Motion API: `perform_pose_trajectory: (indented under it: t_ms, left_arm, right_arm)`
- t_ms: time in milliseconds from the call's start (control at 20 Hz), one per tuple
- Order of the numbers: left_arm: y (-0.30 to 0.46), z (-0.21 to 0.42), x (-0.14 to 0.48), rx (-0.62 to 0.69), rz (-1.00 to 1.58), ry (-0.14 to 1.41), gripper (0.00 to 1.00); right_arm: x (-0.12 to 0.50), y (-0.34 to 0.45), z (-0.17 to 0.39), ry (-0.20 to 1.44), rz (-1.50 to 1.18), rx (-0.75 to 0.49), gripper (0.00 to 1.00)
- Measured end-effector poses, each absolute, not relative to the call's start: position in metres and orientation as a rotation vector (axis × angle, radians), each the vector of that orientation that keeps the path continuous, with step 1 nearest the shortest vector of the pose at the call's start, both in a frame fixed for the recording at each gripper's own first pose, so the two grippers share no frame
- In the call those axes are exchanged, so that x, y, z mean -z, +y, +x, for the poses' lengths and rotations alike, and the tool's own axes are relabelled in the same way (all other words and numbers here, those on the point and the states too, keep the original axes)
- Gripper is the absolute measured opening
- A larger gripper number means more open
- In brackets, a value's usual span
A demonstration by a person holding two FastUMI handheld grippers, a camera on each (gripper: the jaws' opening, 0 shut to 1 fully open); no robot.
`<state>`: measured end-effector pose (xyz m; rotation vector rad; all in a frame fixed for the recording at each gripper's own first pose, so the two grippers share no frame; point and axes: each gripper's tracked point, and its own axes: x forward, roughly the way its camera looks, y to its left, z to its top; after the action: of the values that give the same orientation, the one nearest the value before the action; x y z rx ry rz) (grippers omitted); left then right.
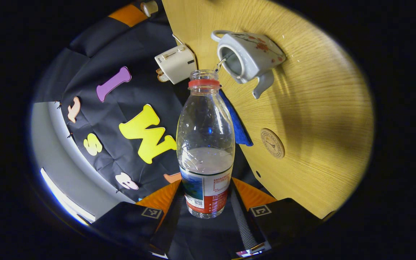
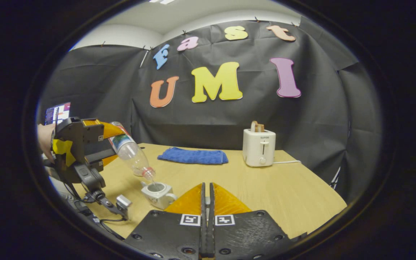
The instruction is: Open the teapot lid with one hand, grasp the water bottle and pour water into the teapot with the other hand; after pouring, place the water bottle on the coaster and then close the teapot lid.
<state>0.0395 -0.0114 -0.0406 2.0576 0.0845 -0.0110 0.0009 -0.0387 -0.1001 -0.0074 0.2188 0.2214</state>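
A clear water bottle (image 1: 205, 144) with a red neck ring, uncapped and about a third full, is pinched by its labelled base in my left gripper (image 1: 206, 193). It tilts mouth-down over the white flowered teapot (image 1: 247, 56), whose top is open, and a thin stream runs in. In the right gripper view the same bottle (image 2: 132, 154) slants down to the teapot (image 2: 157, 193) from the left gripper (image 2: 116, 139). My right gripper (image 2: 207, 196) hovers just right of the teapot, fingers pressed together; I see no lid between them. A round wooden coaster (image 1: 272, 143) lies on the table.
The wooden table (image 2: 265, 187) also carries a blue cloth (image 2: 193, 156) at the back and a white toaster (image 2: 259, 146) with its cord at the back right. A hand (image 2: 43, 139) holds the left gripper; cables trail off the table's left edge.
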Motion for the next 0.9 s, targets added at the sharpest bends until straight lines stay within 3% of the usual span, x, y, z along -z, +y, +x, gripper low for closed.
perform_pose_trajectory:
  t_ms: [900]
  left_arm:
    - [-0.0147, 0.0396, 0.0356, 0.002, 2.122, 0.097, 0.73]
  right_arm:
    - [0.1039, -0.0423, -0.0004, 0.223, 0.002, -0.225, 0.00]
